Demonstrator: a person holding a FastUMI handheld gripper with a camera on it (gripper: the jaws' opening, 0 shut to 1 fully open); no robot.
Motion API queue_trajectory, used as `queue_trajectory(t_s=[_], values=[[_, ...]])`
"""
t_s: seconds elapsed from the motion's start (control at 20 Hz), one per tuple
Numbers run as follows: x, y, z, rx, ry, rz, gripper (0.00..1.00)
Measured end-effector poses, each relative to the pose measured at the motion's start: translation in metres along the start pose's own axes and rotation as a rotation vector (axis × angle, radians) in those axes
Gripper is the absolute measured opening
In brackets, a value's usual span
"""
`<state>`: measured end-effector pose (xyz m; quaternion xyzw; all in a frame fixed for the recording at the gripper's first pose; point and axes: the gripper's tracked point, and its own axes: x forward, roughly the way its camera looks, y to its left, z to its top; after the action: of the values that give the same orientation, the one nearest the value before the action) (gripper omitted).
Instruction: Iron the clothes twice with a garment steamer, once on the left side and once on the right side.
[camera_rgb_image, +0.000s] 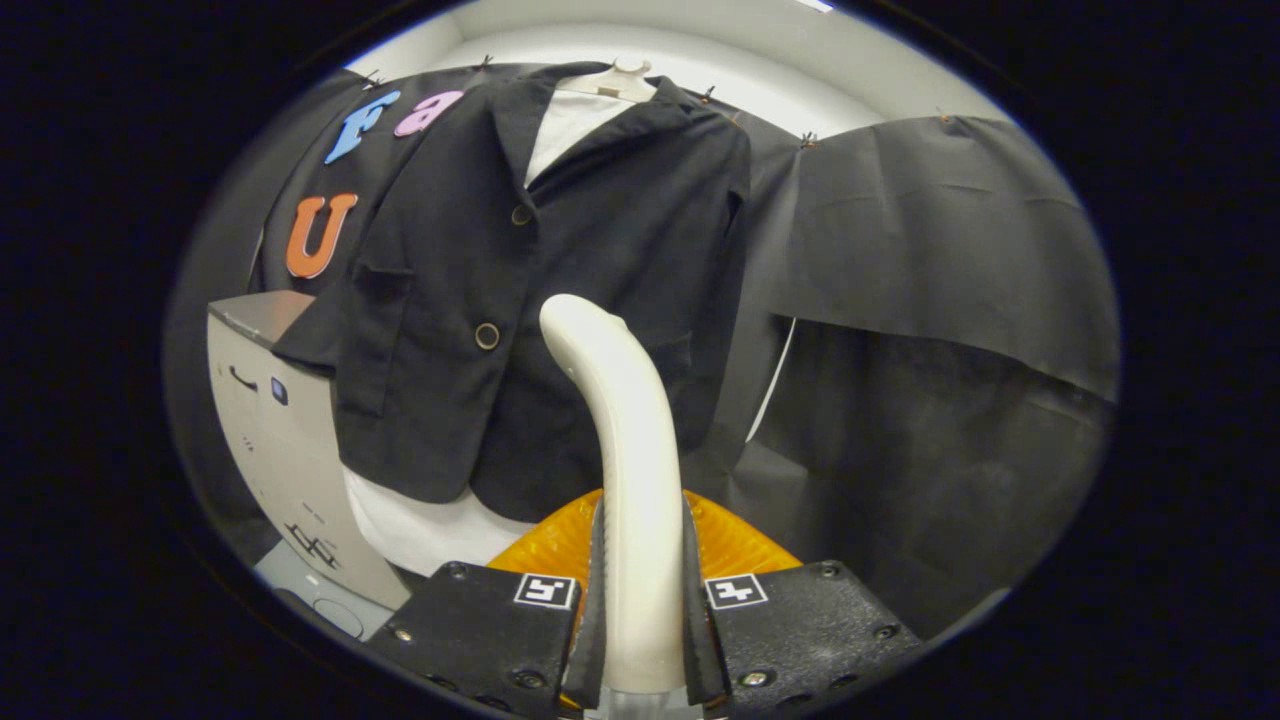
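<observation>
Cream plastic, curved and smooth: the garment steamer's handle (628, 480) is pinched between both fingers of the gripper (640, 640), probably so its head can face the cloth. Beyond the fingers a black buttoned jacket (520, 290) hangs over a white shirt on a pale hanger (612, 82). No containers can be made out.

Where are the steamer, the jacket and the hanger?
Steamer (628, 470): gripper view, mid-handle, clamped between the tool's fingers.
Jacket (590, 240): gripper view, front panel beyond the fingers.
Hanger (618, 80): gripper view, top at the collar.
</observation>
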<state>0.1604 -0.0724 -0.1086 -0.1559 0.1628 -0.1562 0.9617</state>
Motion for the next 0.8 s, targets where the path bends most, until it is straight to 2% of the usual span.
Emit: queue_trajectory(t_s=[0.8], values=[[0.007, 0.017, -0.102, -0.05, 0.173, 0.08, 0.34]])
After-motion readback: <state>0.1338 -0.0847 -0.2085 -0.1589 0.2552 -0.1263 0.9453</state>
